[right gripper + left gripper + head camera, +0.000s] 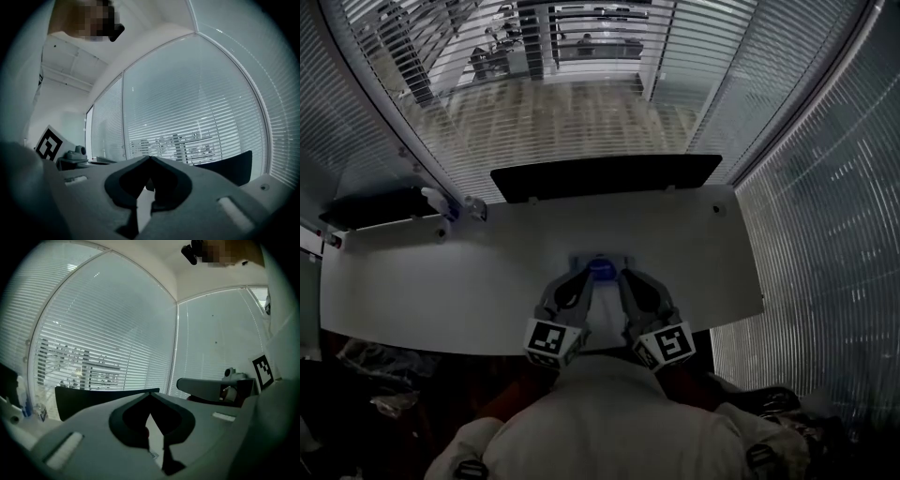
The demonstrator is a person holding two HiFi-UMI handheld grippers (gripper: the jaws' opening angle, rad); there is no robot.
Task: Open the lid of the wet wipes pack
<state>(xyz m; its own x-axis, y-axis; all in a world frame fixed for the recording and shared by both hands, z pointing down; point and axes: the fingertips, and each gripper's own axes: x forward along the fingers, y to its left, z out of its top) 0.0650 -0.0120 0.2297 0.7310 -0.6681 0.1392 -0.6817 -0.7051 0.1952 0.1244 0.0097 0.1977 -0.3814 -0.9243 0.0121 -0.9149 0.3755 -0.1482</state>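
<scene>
The wet wipes pack (602, 259) lies flat on the white table (441, 291), just ahead of me, and its blue lid (601, 267) faces up. Both grippers reach in from the near edge and converge on it. My left gripper (587, 276) has its tips at the lid's left side, and my right gripper (622, 276) has its tips at the lid's right side. In the left gripper view the left gripper (151, 393) has its jaws meeting at the tips. The right gripper (150, 158) looks the same in its own view. I cannot tell whether either touches the lid.
A long black panel (605, 175) stands along the table's far edge. A white bottle (439, 201) and small items sit at the far left, beside a dark tray (375, 208). Windows with blinds surround the table. The table's right edge (757, 281) is close by.
</scene>
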